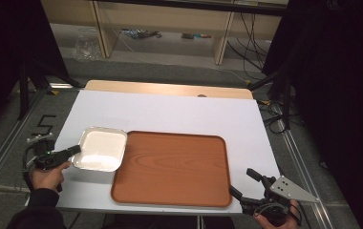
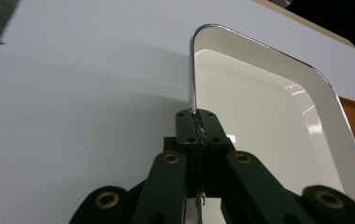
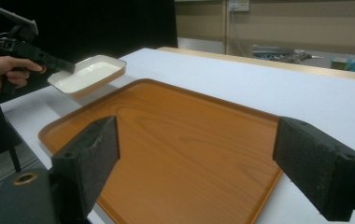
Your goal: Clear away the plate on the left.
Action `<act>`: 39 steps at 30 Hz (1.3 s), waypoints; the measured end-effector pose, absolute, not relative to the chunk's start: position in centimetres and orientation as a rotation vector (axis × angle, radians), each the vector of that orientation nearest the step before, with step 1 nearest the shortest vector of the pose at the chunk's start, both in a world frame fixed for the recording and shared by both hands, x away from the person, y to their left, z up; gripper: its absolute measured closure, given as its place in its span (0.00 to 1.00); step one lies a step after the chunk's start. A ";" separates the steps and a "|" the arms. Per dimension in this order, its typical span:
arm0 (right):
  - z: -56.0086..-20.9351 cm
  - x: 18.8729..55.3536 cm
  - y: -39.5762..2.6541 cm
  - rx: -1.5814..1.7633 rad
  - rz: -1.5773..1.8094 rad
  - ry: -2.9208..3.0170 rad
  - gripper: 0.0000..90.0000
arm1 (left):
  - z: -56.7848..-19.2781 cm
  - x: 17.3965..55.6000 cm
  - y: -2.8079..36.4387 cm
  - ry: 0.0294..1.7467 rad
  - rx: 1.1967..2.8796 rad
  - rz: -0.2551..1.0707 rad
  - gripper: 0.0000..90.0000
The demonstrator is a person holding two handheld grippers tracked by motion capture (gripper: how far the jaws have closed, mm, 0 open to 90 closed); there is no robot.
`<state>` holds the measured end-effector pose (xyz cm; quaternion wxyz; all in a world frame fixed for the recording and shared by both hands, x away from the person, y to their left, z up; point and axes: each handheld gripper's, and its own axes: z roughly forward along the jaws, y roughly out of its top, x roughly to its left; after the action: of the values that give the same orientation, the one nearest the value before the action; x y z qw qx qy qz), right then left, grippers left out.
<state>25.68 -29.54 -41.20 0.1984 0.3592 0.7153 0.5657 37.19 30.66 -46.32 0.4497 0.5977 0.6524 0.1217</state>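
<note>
Black jaws of the left gripper [image 2: 198,122] are standing pressed together on the thin rim of the white dish [image 2: 259,116], biting its near short edge about midway along. From the right gripper view, the dish [image 3: 86,74] is hanging clear of the white table [image 3: 241,79], tilted slightly, with its far corner reaching over the wooden tray [image 3: 180,144]. Seen from the high view, the dish [image 1: 101,149] is sitting just left of the tray [image 1: 172,169], its right rim overlapping the tray's upper-left corner, and its long axis is running away from the left gripper [image 1: 72,150] towards the tray.

Everything the coming move turns on lies in that line: the tray is extending to the right of the gripping jaws, so the dish is likely needing to travel rightwards, rim-first, to come over the tray's floor. Because the hold is on one edge only, the free end is sagging a little and could catch the tray's raised lip.

Meanwhile the right gripper [image 1: 249,188] is waiting at the tray's near right corner, jaws spread wide and holding nothing, well apart from the dish; the left hand [image 1: 50,174] is plainly the nearer one.
</note>
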 end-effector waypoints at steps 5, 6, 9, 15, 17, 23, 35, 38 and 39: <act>-41.2 25.7 -29.6 1.007 1.574 2.006 0.18 | -45.8 37.2 28.6 1.561 1.497 0.271 0.98; -41.2 25.7 -29.6 1.007 1.574 2.007 0.18 | -45.8 37.2 28.1 1.550 1.503 0.261 0.98; -41.2 25.7 -29.6 1.008 1.573 2.007 0.18 | -45.6 37.3 26.9 1.514 1.529 0.235 0.98; -41.2 25.7 -29.6 1.006 1.575 2.006 0.18 | -45.5 37.2 24.1 1.452 1.578 0.183 0.98; -41.2 25.7 -29.6 1.005 1.575 2.007 0.18 | -45.6 37.2 23.1 1.431 1.602 0.168 0.98; -41.2 25.7 -29.6 1.008 1.573 2.007 0.18 | -45.9 37.4 20.0 1.385 1.659 0.116 0.98; -41.2 25.7 -29.6 0.999 1.564 2.005 0.18 | -47.2 37.8 15.7 1.353 1.757 0.038 0.99; -41.3 25.8 -29.5 0.993 1.594 1.973 0.18 | -47.6 38.0 14.6 1.345 1.777 0.033 0.98; -41.2 25.7 -29.6 1.003 1.574 1.990 0.18 | -47.6 38.0 14.4 1.342 1.783 0.033 0.98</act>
<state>25.68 -29.63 -41.22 0.2051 0.3599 0.7138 0.5647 38.00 14.36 -47.63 0.4392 0.7177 0.5403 0.0131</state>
